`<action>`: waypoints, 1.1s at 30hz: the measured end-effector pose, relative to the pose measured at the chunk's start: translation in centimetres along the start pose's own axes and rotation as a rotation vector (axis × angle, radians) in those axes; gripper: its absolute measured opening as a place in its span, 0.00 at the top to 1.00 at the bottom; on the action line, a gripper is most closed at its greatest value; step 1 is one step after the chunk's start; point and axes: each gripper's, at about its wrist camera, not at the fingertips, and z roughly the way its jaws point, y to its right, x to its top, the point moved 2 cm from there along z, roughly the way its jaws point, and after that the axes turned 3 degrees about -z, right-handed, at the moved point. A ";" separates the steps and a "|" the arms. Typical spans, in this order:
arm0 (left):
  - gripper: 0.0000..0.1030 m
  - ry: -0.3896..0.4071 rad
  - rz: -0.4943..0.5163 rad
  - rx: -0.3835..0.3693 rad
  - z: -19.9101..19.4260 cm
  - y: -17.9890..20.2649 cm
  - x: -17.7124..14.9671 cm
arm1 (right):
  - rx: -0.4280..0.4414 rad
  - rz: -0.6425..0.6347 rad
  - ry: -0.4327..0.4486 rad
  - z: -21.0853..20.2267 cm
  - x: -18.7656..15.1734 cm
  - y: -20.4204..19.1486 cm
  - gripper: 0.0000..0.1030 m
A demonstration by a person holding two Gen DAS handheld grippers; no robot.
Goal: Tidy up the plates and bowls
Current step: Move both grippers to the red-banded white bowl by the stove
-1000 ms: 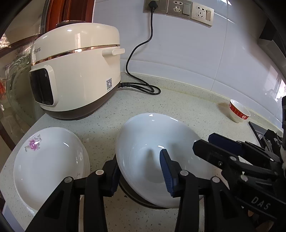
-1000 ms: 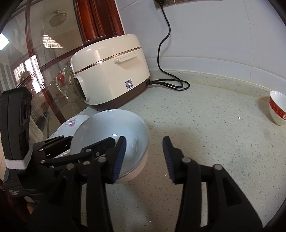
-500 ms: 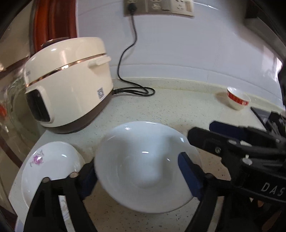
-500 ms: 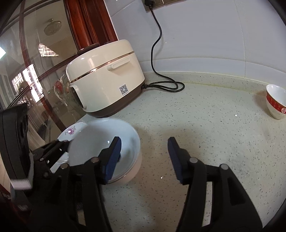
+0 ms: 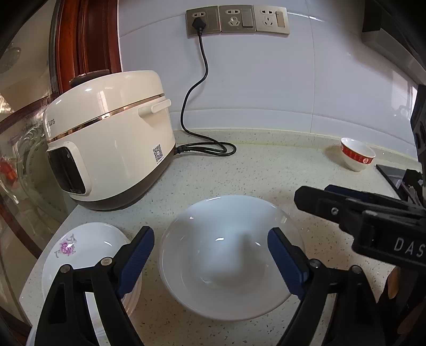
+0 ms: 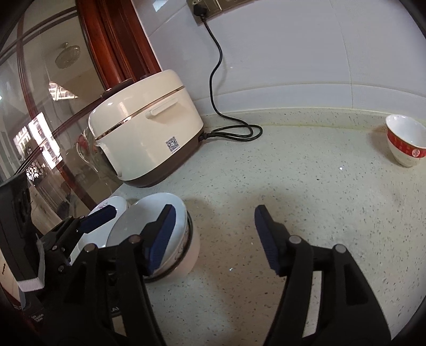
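A large white bowl rests on the speckled counter, stacked in another bowl with a dark rim line. My left gripper is open, its blue pads wide on either side of the bowl, not touching it. A white plate with a pink flower lies to its left. My right gripper is open and empty, just right of the stacked bowls. A small red-and-white bowl stands far right by the wall; it also shows in the right wrist view.
A cream rice cooker stands at the back left, its black cord running to wall sockets. A glass partition and wood frame bound the left. The counter's edge is close left of the flower plate.
My left gripper let go of the white bowl, opened wide and drew back. The bowl now rests level. My right gripper also pulled back and to the right.
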 end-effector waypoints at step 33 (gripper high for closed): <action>0.01 -0.144 -0.106 -0.300 10.0 19.5 8.6 | -0.542 0.502 0.150 -9.8 1.0 23.9 0.21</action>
